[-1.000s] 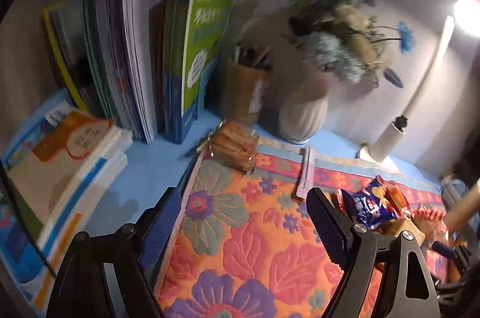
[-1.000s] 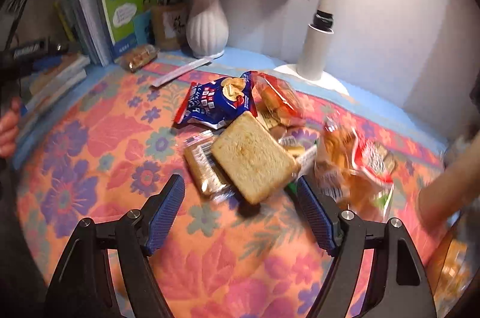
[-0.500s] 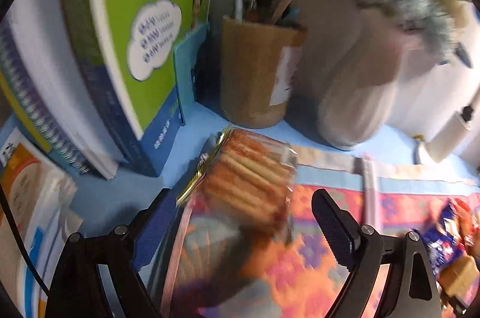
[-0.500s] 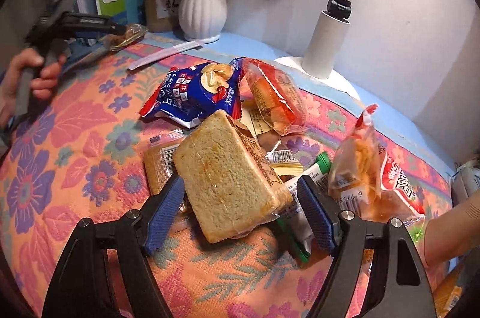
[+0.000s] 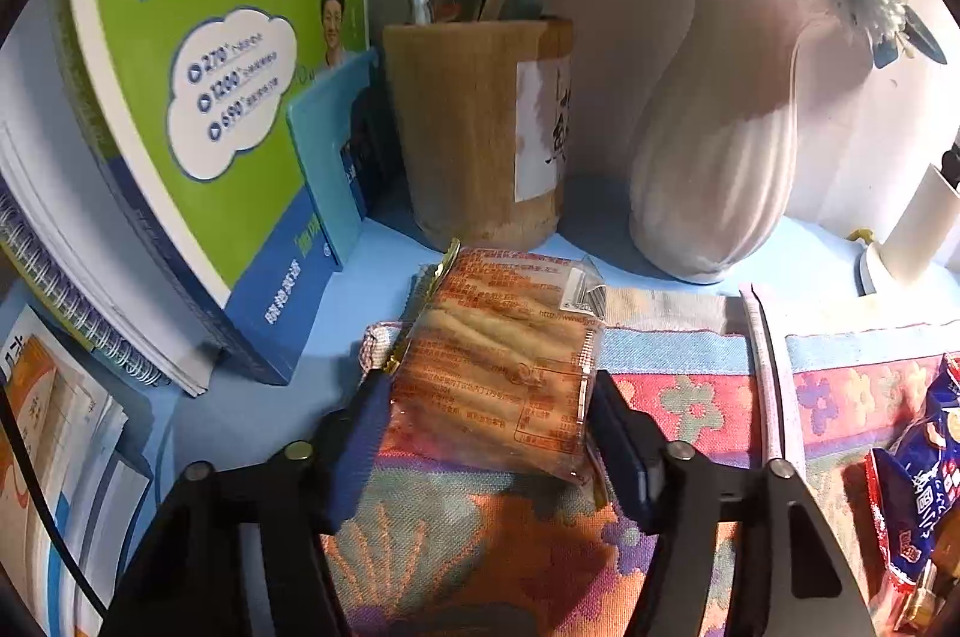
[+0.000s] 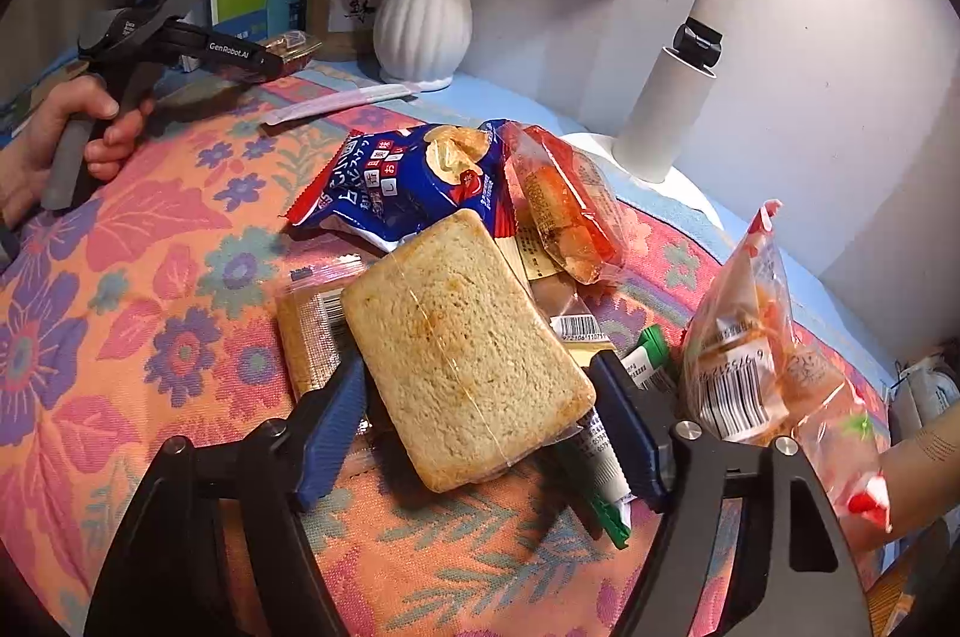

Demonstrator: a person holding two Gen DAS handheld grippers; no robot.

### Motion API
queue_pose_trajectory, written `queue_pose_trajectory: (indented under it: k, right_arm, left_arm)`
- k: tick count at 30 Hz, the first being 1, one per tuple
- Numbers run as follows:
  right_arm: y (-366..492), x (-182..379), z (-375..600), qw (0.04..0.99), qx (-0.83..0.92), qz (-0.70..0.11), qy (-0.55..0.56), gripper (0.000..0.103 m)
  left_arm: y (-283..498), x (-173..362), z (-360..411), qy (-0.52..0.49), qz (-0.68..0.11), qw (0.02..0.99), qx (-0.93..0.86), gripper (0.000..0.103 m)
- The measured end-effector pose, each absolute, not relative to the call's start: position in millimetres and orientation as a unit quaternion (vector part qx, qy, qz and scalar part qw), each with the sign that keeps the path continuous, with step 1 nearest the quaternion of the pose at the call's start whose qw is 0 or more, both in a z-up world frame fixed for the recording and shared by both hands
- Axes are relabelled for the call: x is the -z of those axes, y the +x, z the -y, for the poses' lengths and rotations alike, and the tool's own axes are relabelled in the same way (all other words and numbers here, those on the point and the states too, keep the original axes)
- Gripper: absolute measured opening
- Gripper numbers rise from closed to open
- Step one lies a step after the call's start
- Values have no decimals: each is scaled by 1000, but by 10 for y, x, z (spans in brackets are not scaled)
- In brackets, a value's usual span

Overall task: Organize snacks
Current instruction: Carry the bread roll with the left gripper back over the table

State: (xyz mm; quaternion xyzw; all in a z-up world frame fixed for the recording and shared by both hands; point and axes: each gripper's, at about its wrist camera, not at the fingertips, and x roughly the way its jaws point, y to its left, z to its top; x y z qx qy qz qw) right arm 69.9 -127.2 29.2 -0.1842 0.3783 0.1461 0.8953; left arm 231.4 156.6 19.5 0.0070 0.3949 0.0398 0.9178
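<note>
Both tongs have closed in, left tongs [image 5: 489,418] clamped on the biscuit pack [image 5: 501,367], right tongs [image 6: 480,418] around the wrapped toast [image 6: 462,349], contact unclear.

Blue desk [image 5: 252,415] carries upright books [image 5: 198,108], wooden pen holder [image 5: 480,132], white vase [image 5: 714,181] and a floral cloth [image 6: 150,289]. On the cloth — snack packets [image 6: 420,193], a wrapped bread slice [image 6: 462,343].

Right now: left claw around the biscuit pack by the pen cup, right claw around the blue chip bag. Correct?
Not quite. The right claw brackets the wrapped toast slice, as the right wrist view shows; the blue chip bag lies beyond it. The rest holds: the left claw is around the biscuit pack by the pen cup.
</note>
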Motion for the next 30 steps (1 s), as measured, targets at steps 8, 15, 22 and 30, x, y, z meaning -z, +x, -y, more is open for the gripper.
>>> queue_pose_trajectory:
  k: [8,15,22,30]
  right_arm:
    - [533,-417,1217,898,-157,-372,-175,61]
    - [79,-674,1268,901,-162,-376,-144,57]
    - [-463,-504,1744,879,-187,-437,-33,56]
    - [-723,-410,2122,870,-213,-439,69,80]
  left_arm:
    - [1817,-568,-1586,-13,-368,930,-23,50]
    - [1036,-764,-1315,-33,-369,928,43,50]
    - [338,-483,-765,-56,-398,911,94,50]
    - [13,-239,-286,-6,-375,924,79,52]
